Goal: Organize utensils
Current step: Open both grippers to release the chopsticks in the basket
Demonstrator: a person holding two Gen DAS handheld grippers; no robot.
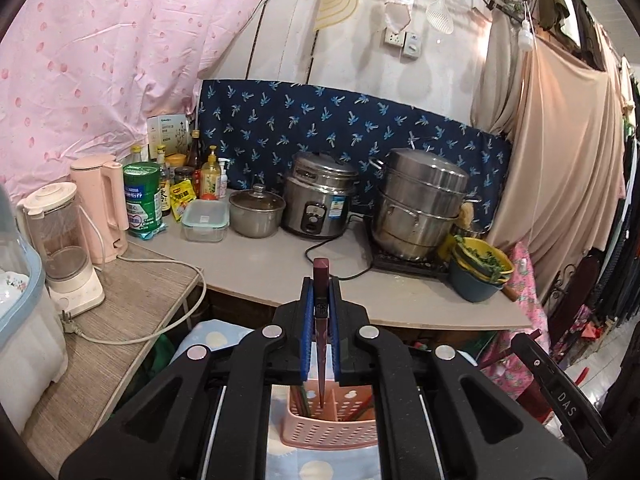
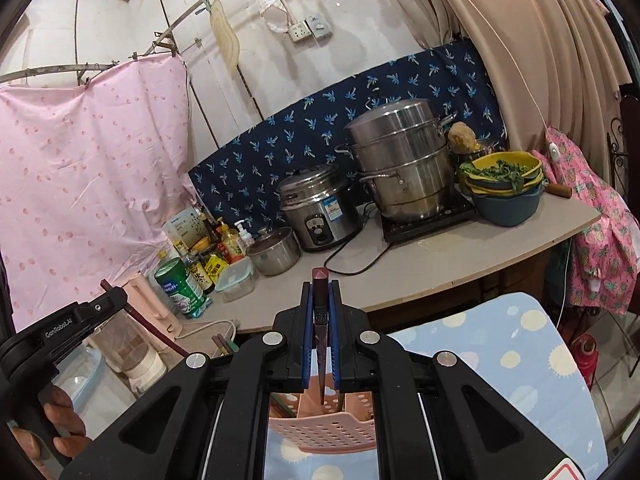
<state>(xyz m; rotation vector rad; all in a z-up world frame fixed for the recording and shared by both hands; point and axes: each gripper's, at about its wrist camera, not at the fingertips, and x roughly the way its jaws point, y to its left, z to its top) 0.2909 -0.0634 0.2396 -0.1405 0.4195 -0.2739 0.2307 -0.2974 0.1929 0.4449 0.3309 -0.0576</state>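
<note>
My left gripper (image 1: 321, 282) is shut on a dark red chopstick (image 1: 321, 320), held upright between the blue pads. Its thin end hangs just above a pink perforated basket (image 1: 332, 420). The basket stands on a pale blue dotted cloth (image 1: 208, 338) and holds other sticks. In the right wrist view, my right gripper (image 2: 320, 286) is shut on a second dark red chopstick (image 2: 320, 320) whose tip hangs over the same pink basket (image 2: 320, 430). The left gripper's body (image 2: 76, 316) shows at the left edge there, with a hand (image 2: 56, 428) on its grip.
Behind runs a grey counter (image 1: 256, 264) with a rice cooker (image 1: 320, 196), a stacked steel steamer (image 1: 420, 204), a small lidded pot (image 1: 256, 210), bottles and a green can (image 1: 142, 200). Stacked bowls with greens (image 1: 480, 276) sit at its right end. A blender (image 1: 66, 240) and pink kettle (image 1: 102, 208) stand left.
</note>
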